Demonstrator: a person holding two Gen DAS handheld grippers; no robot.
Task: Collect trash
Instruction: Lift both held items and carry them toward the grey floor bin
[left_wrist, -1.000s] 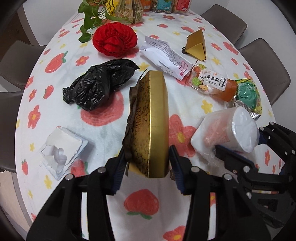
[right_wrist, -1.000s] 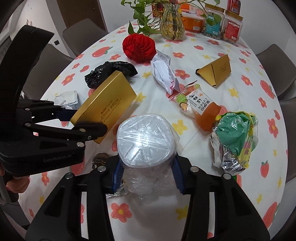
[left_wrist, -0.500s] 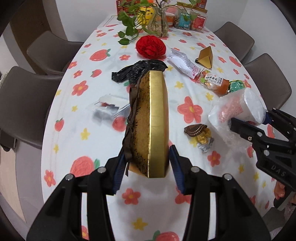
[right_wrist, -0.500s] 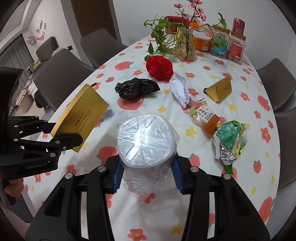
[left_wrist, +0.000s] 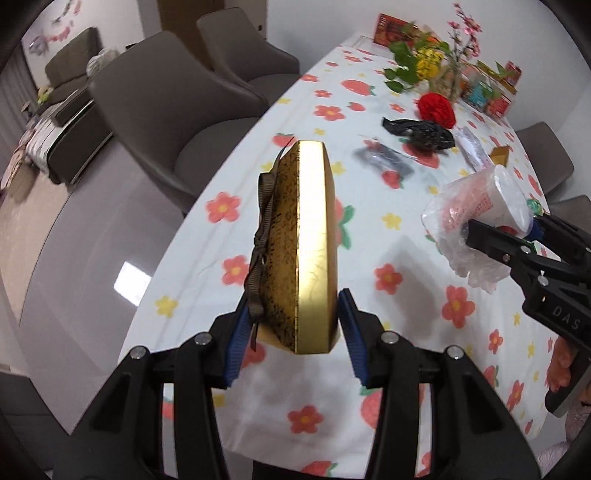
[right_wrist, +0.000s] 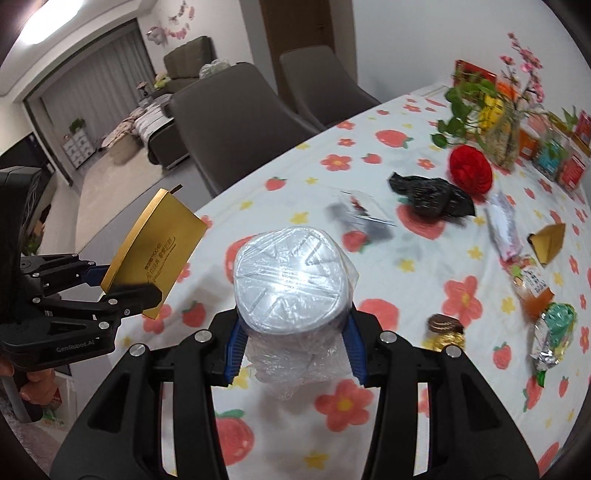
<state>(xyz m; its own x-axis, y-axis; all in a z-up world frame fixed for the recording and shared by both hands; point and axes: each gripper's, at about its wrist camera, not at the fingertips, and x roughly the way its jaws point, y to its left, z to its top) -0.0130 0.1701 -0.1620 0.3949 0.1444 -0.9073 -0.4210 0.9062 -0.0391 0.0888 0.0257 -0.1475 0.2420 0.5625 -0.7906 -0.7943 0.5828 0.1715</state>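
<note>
My left gripper (left_wrist: 295, 332) is shut on a flat gold box (left_wrist: 306, 240) with a brown ribbon, held on edge above the table's near left rim; it also shows in the right wrist view (right_wrist: 155, 258). My right gripper (right_wrist: 291, 332) is shut on a plastic-wrapped white cup (right_wrist: 291, 277), held above the table; it shows in the left wrist view (left_wrist: 484, 206). Left on the flowered tablecloth (right_wrist: 406, 266) are a black bag (right_wrist: 428, 195), a clear tray (right_wrist: 362, 218), a white packet (right_wrist: 504, 225), a gold triangular box (right_wrist: 550, 240), snack wrappers (right_wrist: 554, 328) and a foil sweet wrapper (right_wrist: 445, 328).
A red paper ball (right_wrist: 471, 168), a vase with plants (right_wrist: 498, 144) and snack jars (right_wrist: 554, 158) stand at the far end. Grey chairs (left_wrist: 166, 122) line the left side, with glossy floor (left_wrist: 92, 258) beyond the table edge. More chairs stand at the right (left_wrist: 546, 158).
Both grippers have lifted and pulled back toward the near left of the table, swinging left. The chairs and floor have come into view. Both still hold their items.
</note>
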